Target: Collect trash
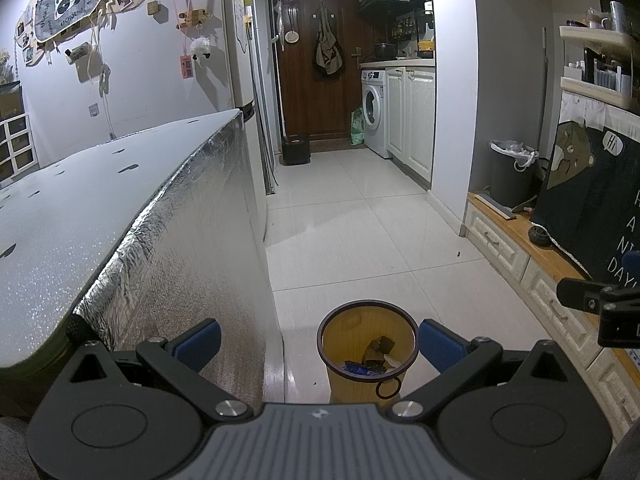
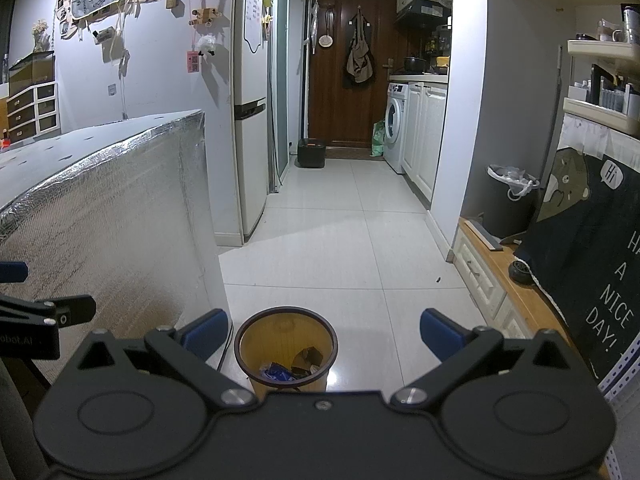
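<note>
From the left wrist camera, the left gripper [image 1: 320, 340] has its blue pads spread wide and holds nothing. The yellow bin [image 1: 368, 350] stands on the tiled floor [image 1: 360, 220] just ahead of it, a little toward the right pad, with brown and blue trash [image 1: 372, 360] in the bottom. The foil-covered table [image 1: 120, 208] runs along the gripper's left side. The tip of the right gripper [image 1: 600, 304] pokes in at the far right edge.

From the right wrist camera, the right gripper [image 2: 322, 334] is also released and empty. Here the bin [image 2: 286, 344] sits ahead toward the left pad (its base hidden behind the gripper body), with the trash [image 2: 292, 366] inside. The left gripper [image 2: 44, 316] shows at the left edge.
</note>
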Demonstrator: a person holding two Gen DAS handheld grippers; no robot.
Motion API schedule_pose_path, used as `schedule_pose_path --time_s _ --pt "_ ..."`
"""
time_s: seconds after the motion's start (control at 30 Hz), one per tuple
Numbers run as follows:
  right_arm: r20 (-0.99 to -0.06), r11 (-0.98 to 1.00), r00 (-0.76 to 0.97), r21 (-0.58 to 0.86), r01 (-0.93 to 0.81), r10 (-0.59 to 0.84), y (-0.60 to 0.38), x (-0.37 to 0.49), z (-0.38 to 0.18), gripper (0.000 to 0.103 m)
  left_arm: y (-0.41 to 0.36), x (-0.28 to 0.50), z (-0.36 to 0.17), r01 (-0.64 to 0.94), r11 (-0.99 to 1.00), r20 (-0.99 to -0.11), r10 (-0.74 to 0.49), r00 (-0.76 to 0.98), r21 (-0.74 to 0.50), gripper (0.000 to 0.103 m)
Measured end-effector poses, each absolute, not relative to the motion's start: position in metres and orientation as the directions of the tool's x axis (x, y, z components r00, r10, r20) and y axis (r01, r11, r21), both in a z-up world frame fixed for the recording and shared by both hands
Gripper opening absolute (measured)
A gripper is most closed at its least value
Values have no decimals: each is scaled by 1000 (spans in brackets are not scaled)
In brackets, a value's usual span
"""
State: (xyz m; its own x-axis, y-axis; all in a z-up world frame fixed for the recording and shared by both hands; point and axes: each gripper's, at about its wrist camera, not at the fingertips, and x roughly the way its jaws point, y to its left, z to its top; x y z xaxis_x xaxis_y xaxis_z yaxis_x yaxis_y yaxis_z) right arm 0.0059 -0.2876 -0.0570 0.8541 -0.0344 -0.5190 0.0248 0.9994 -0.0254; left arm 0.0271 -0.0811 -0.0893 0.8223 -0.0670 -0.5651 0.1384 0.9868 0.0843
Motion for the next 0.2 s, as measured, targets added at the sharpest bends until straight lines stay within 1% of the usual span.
schedule_pose_path --time_s 0.2 --pt "-519 999 854 -25 25 -35 -288 6 -57 103 -82 26 -89 139 987 -566 -67 822 85 103"
